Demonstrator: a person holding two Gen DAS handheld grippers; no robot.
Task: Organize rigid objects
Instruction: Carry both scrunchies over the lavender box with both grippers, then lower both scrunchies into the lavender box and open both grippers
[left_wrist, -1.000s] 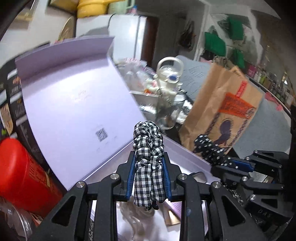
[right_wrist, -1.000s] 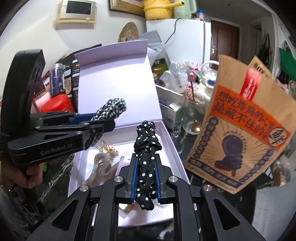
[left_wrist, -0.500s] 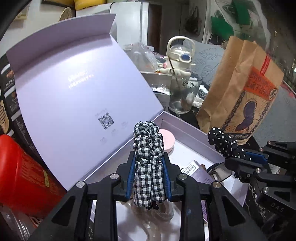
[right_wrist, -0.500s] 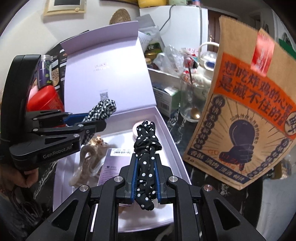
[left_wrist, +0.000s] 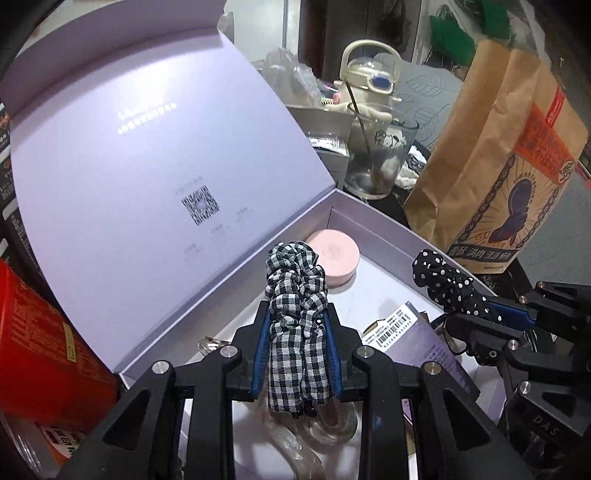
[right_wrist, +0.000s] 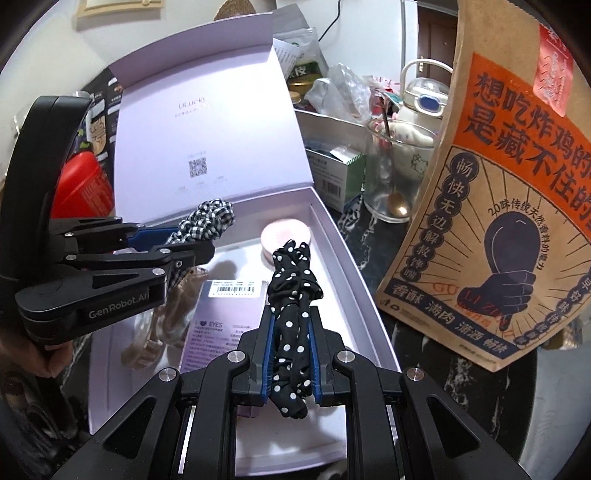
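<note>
**Two scrunchies clamped above open lilac box**

Left claw (left_wrist: 297, 332) pinched on checked scrunchie (left_wrist: 295, 295); right claw (right_wrist: 291, 354) pinched on polka-dot scrunchie (right_wrist: 291, 295). Both held over lilac box (right_wrist: 369, 295), near pink round case (left_wrist: 338, 254) inside.

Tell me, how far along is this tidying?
Partly done: the lavender box already holds a pink round case, a purple packet and clear clips. In hand: left gripper clamps a checked scrunchie, right gripper a polka-dot scrunchie. Left: setting both inside.
</note>
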